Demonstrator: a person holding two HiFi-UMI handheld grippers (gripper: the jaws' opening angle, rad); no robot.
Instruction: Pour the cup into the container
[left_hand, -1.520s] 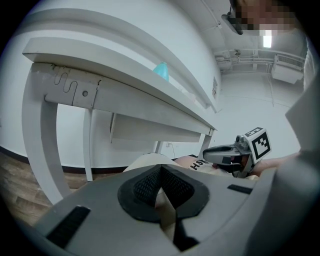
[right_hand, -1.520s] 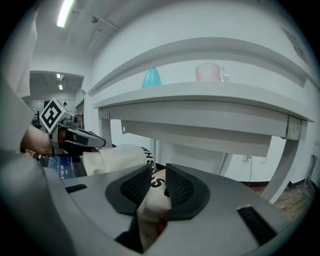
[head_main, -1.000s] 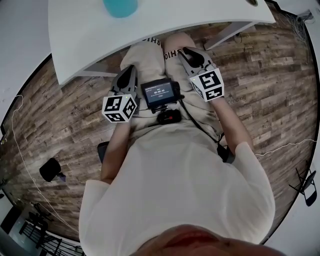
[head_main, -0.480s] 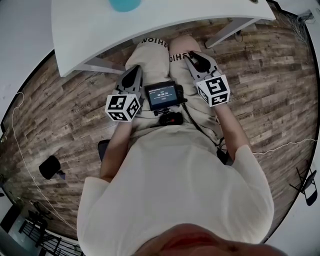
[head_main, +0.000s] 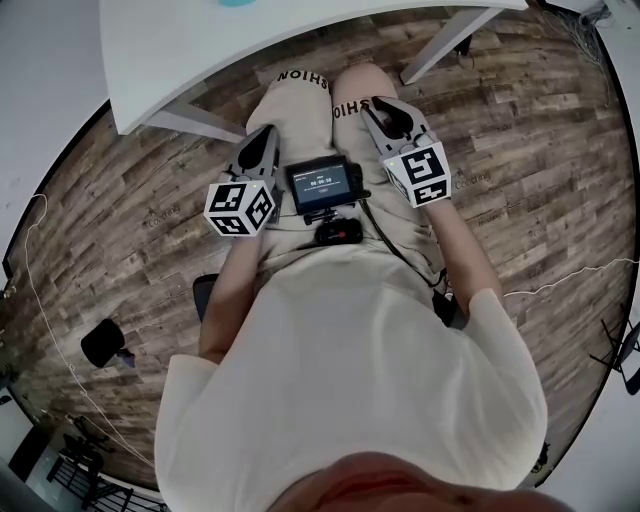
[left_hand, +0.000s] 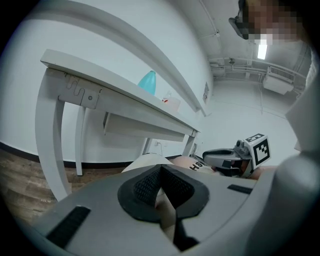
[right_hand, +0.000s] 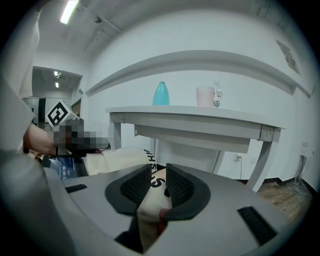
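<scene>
The pink cup (right_hand: 205, 96) stands on the white table (right_hand: 190, 113), a teal container (right_hand: 161, 94) to one side and a small labelled bottle (right_hand: 216, 95) just beside it. It is well ahead of and above both grippers, which are held low over the person's lap. The left gripper (left_hand: 160, 169) is pinched together on nothing. The right gripper (right_hand: 158, 176) shows a narrow gap and grips nothing. The hem of the shorts (head_main: 300, 110) reads "SHION". The bottle's label is too small to read.
</scene>
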